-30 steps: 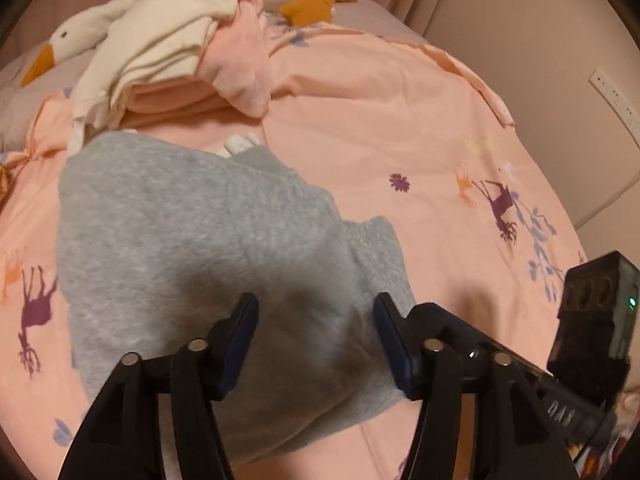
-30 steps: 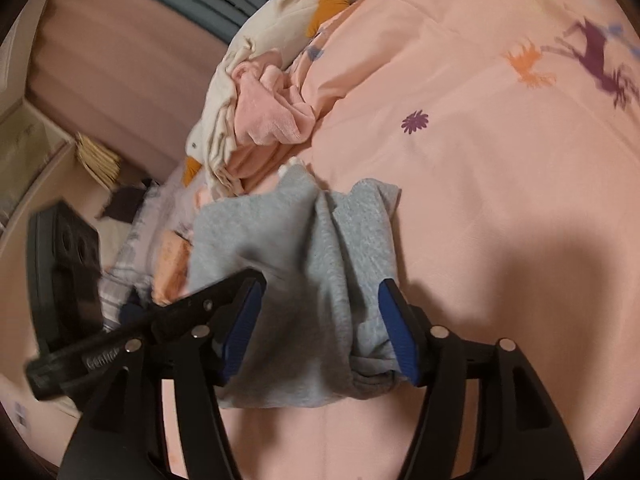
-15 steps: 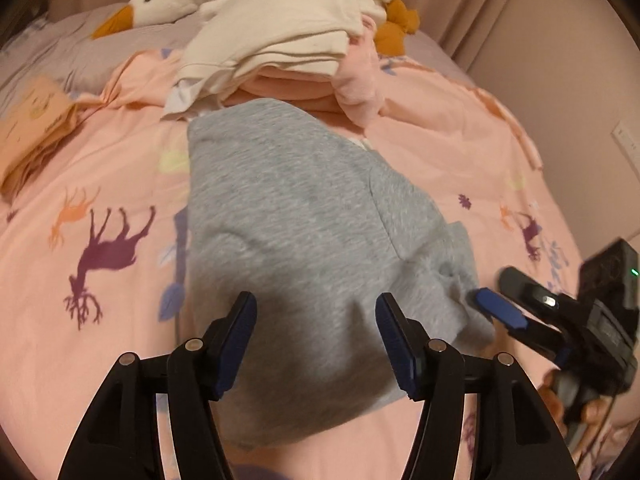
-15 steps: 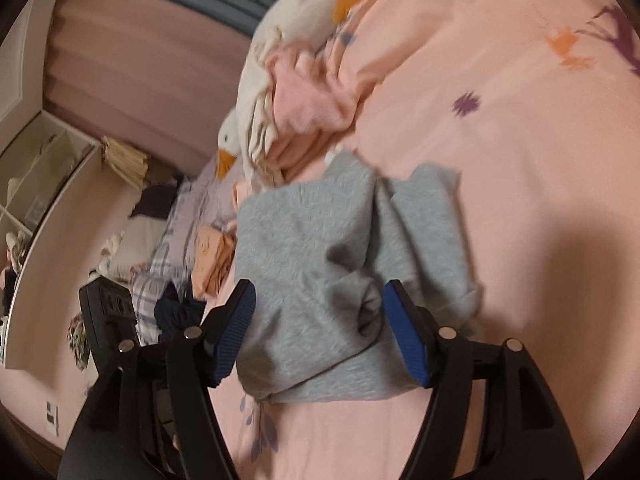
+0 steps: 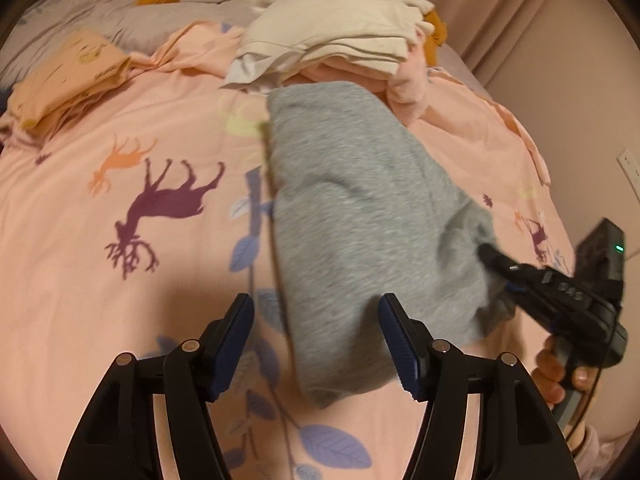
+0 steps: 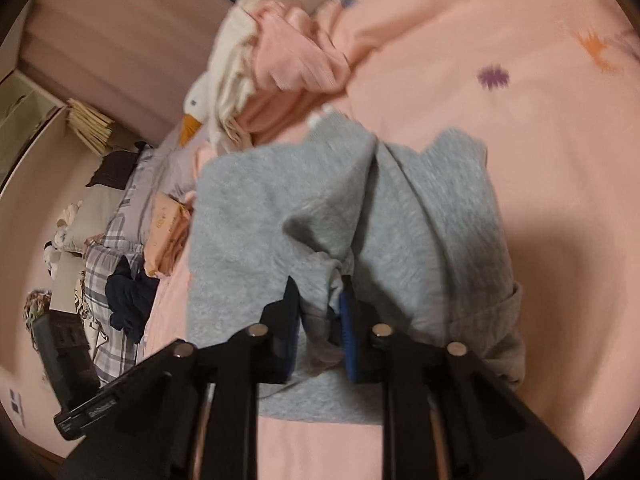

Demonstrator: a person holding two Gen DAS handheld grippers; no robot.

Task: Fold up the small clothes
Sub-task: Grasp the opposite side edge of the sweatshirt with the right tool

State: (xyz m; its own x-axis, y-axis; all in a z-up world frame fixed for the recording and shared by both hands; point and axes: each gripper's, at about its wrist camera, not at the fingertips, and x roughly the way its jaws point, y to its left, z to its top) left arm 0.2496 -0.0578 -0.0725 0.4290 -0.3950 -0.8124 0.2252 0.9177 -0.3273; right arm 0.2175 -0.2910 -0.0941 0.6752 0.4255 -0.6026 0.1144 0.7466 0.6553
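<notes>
The grey garment point(image 5: 360, 208) is lying half-folded on the pink bed point(image 5: 120, 280), near the stacked clothes point(image 5: 336, 36). The bunched fabric could be slipping free (only a thin pinch is caught) and undoing the fold. The right gripper point(image 6: 320, 312) has just been closing, its jaws clamping that grey fold; the left gripper point(image 5: 316, 344) is hovering, jaws apart, holding nothing

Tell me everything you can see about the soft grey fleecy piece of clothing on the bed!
The soft grey fleecy garment looks thick and fuzzy, like sweatshirt cloth. It lies partly folded and rumpled on the pink animal-print bedsheet, its far end by the pile of cream and pink folded clothes. The right gripper has just been closing and now pinches a bunched fold of it. The left gripper is open, with the garment's near end between its blue pads, untouched.
</notes>
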